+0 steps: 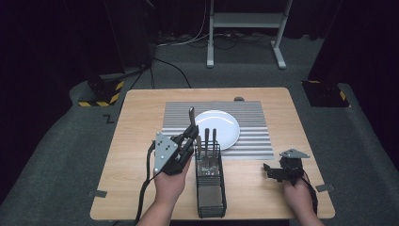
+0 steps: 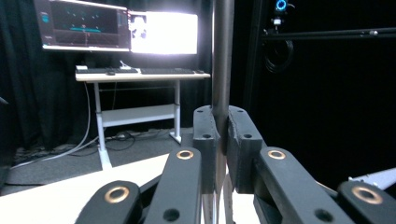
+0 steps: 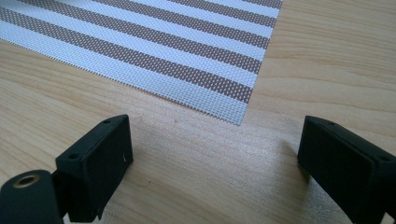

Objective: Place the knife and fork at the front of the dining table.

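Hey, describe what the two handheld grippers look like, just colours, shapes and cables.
Both are black. The left gripper carries a grey three-cornered plate dotted with small holes and trails a black cable. The right gripper has the same grey plate. Brass-coloured rivets sit in the linkage arms, and the fingers are blocky, rectangular pads.

left gripper clamped on utensil

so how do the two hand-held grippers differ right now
The left hand-held gripper is shut on a dark slim utensil handle, while the right hand-held gripper stands open with nothing between its jaws. The left one is raised beside the black wire mesh cutlery caddy, pointing up toward the round white plate; the right one sits low over the bare light wooden table, near the striped placemat corner. Both are black, each with a grey three-cornered plate.
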### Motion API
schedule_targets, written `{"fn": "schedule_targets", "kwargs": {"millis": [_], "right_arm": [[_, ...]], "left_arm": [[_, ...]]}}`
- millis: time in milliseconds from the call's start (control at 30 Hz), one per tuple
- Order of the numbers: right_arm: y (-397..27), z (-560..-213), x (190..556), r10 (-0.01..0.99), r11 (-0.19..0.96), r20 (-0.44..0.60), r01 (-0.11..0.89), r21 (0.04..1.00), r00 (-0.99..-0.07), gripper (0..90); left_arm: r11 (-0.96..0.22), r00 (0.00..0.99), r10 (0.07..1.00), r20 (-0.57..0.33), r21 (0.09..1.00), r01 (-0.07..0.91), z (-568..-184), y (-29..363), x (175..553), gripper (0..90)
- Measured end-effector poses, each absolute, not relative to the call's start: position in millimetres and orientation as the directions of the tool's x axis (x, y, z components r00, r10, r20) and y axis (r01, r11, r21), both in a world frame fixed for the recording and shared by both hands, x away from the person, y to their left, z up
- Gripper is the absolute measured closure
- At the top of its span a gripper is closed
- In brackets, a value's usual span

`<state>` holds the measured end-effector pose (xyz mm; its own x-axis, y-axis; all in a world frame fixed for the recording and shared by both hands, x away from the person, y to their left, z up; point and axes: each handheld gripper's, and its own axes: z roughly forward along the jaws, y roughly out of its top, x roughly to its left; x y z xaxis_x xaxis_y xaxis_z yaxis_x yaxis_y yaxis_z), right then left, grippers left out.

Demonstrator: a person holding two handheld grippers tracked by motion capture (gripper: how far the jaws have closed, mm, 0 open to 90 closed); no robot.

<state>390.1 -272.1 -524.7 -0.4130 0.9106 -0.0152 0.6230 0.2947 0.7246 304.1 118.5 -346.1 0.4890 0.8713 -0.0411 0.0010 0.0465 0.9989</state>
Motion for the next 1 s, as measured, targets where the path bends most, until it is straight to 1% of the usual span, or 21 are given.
{"fn": "schedule_targets", "kwargs": {"millis": [200,333,567,600,833,1000], "right_arm": [[-272.1,-524.7,390.1,0.91,0.295,-0.015,0.623,0.725,-0.413,9.9],[-272.1,-524.7,390.1,0.911,0.295,-0.016,0.623,0.725,-0.413,9.9],[-272.1,-524.7,390.2,0.91,0.295,-0.015,0.623,0.725,-0.414,9.8],[-272.1,-524.7,390.1,0.91,0.295,-0.015,0.623,0.725,-0.413,9.8],[-272.1,-524.7,390.2,0.911,0.295,-0.015,0.623,0.725,-0.413,9.8],[-272.1,-524.7,390.2,0.91,0.295,-0.015,0.623,0.725,-0.413,9.8]], "left_arm": [[0.038,0.45,0.893,-0.025,0.999,-0.019,-337.6,127.4,304.3,83.0],[0.038,0.417,0.908,-0.03,0.999,-0.01,-340.1,134.5,308.5,82.9],[0.039,0.372,0.927,-0.039,0.999,0.009,-355.9,142.5,318.7,82.9],[0.042,0.36,0.932,-0.05,0.999,0.03,-362.9,144.5,323.4,82.9],[0.024,0.312,0.949,-0.044,0.997,0.07,-386.8,149.0,335.7,82.9],[0.012,0.294,0.955,-0.036,0.997,0.082,-395.3,150.3,340.8,82.9]]}}
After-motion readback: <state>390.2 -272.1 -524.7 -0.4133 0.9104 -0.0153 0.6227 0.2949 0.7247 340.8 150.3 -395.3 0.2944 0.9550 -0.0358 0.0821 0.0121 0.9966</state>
